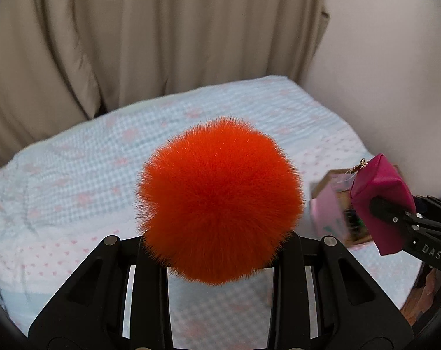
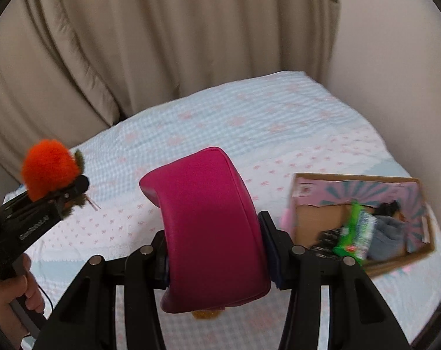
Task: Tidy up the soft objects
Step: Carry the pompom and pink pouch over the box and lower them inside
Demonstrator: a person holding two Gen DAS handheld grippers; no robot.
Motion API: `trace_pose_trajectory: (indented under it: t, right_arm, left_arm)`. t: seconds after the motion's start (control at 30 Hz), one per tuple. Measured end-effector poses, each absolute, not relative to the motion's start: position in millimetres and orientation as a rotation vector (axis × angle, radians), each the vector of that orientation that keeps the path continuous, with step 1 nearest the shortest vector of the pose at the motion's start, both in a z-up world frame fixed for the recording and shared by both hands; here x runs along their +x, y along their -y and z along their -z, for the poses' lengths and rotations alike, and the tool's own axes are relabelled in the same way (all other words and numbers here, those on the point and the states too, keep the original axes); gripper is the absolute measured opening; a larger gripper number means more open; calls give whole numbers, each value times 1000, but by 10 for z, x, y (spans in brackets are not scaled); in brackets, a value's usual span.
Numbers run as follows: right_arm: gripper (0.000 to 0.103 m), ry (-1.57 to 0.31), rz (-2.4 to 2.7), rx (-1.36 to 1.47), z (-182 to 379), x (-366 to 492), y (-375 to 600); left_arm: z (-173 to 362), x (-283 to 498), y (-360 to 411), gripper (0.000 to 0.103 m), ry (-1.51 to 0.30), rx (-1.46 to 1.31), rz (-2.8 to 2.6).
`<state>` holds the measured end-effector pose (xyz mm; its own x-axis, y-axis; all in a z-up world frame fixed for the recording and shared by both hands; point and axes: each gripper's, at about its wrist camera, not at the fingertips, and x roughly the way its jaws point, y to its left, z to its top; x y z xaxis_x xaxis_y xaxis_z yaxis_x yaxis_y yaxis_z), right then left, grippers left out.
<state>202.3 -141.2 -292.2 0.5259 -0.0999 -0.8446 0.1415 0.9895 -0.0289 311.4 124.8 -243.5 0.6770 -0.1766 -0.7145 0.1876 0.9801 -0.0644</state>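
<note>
The fingertips of the left gripper [image 1: 219,242] are buried in orange fur and cannot be seen in its own view. The contents of the cardboard box [image 2: 363,183] are motion-blurred; only a green packet [image 2: 356,233], a grey-blue fabric item [image 2: 388,234] and a dark object can be made out. In the left wrist view, the box [image 1: 328,210] is partly covered by the right gripper [image 1: 395,218] and its load.

The left gripper is closed on the orange pom-pom [image 1: 219,201], which is held raised above the bed [image 1: 89,175]. In the right wrist view, a greenish tuft projects from the pom-pom [image 2: 47,172] beside the left gripper [image 2: 74,188].

The right gripper [image 2: 214,250] is clamped on the magenta pouch [image 2: 208,224], jaws spread to the pouch width, pads pressing both sides. The pouch [image 1: 381,201] hangs in the air, close to the box.

The box rests on the bed [image 2: 249,122], open side facing up, toward the right edge.
</note>
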Motion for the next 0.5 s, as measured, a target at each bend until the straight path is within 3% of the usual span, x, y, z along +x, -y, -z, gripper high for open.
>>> trace_pose_trajectory:
  t: [0.27,0.5]
  right_arm:
    - [45,-971,235,78,2209,1681,1946]
    - [45,-1006,242,49,1947,1567,2572]
  left_arm:
    - [1893,2760,-514,26,-803,38,258]
    - [1887,2785,236,26,-859,9,268]
